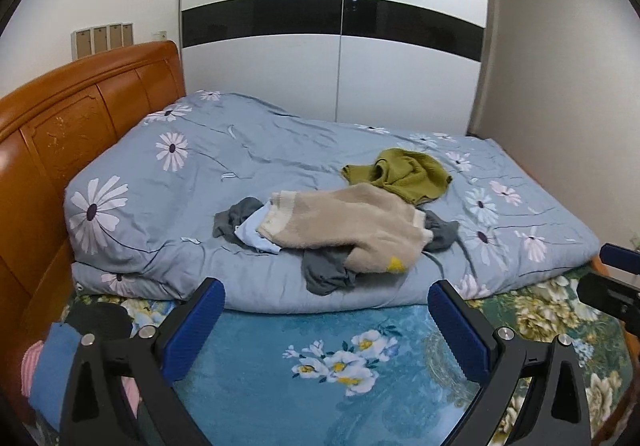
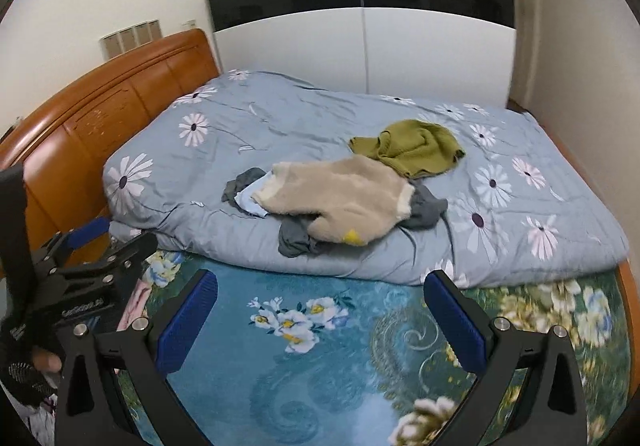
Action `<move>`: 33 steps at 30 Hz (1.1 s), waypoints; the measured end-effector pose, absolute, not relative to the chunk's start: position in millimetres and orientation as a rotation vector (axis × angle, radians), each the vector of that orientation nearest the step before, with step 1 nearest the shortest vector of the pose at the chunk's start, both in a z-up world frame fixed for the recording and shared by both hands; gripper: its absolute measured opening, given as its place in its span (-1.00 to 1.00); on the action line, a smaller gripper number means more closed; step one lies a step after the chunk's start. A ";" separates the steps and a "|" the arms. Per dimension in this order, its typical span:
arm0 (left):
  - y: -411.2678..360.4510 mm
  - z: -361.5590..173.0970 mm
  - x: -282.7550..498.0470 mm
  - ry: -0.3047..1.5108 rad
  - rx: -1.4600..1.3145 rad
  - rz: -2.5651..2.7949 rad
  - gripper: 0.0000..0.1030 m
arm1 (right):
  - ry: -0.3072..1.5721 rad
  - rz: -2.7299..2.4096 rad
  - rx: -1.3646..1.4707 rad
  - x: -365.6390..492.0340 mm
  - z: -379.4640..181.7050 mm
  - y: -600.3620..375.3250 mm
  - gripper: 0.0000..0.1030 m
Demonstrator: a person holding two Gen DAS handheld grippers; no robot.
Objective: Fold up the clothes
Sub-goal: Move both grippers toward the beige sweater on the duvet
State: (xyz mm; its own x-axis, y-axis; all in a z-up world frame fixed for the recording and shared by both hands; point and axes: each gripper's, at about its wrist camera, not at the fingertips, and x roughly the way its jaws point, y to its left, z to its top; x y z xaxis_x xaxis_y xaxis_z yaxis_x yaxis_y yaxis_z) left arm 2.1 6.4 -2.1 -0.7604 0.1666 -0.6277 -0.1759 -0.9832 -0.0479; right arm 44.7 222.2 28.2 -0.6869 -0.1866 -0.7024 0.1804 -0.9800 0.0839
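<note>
Left gripper [image 1: 324,320] and right gripper [image 2: 320,310] both released, empty, over the bed's blanket [image 1: 312,330]. Clothes pile [image 1: 340,234] heaped on quilt [image 1: 208,174] — risk: grabbing the beige sweater [image 1: 352,222] drags tangled grey garment [image 1: 326,272] along.

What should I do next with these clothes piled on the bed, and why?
Probably reach the right tool forward to the beige fuzzy sweater and lift it off. It lies on top of the grey garment and the light blue one, so it likely comes free first. Both tools stand open and hold nothing, short of the quilt.
</note>
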 end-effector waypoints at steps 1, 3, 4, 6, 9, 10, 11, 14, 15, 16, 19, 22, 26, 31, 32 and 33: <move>11.8 -4.4 4.0 0.038 -0.998 2.791 1.00 | -0.009 -2.696 1.131 40.1 25.0 227.8 1.00; 22.7 -9.0 7.8 0.072 -1.011 2.796 1.00 | -0.004 -2.656 1.131 30.9 17.9 239.2 1.00; 27.0 -12.3 13.9 0.087 -1.018 2.792 1.00 | 0.015 -2.647 1.137 26.4 12.4 241.5 1.00; 39.3 -18.1 14.9 0.108 -1.035 2.781 1.00 | 0.057 -2.631 1.150 17.5 1.0 245.5 1.00; 51.0 -21.0 7.4 0.144 -1.097 2.762 1.00 | 0.094 -2.603 1.168 3.8 -16.0 251.1 1.00; 51.1 -23.7 6.3 0.143 -1.098 2.772 1.00 | 0.083 -2.592 1.183 -3.7 -22.2 252.2 1.00; 50.8 -28.2 4.0 0.144 -1.102 2.781 1.00 | 0.075 -2.587 1.192 -9.1 -26.3 253.5 1.00; 50.7 -39.2 -6.6 0.135 -1.141 2.801 1.00 | 0.080 -2.575 1.210 -21.7 -36.6 252.0 1.00; 50.8 -43.0 -13.8 0.130 -1.171 2.812 1.00 | 0.080 -2.569 1.213 -26.3 -39.7 251.2 1.00; 50.6 -45.9 -20.7 0.107 -1.176 2.806 1.00 | 0.080 -2.563 1.216 -30.9 -42.9 250.3 1.00; 50.0 -55.3 -43.6 0.073 -1.184 2.750 1.00 | 0.057 -2.561 1.241 -44.4 -50.2 251.2 1.00; 60.2 -71.6 -68.7 0.048 -1.250 2.650 1.00 | 0.033 -2.559 1.277 -56.7 -60.0 254.2 1.00; 75.5 -96.0 -99.7 0.045 -1.343 2.531 1.00 | 0.017 -2.569 1.323 -74.2 -73.4 257.2 1.00; 103.5 -127.0 -148.2 0.139 -1.312 2.505 1.00 | -0.024 -2.582 1.432 -98.8 -98.9 268.9 1.00; 114.1 -134.2 -157.4 0.158 -1.309 2.487 1.00 | -0.040 -2.593 1.458 -101.6 -105.3 274.3 1.00; 124.7 -141.3 -166.6 0.176 -1.306 2.469 1.00 | -0.057 -2.604 1.484 -104.1 -111.7 279.9 1.00</move>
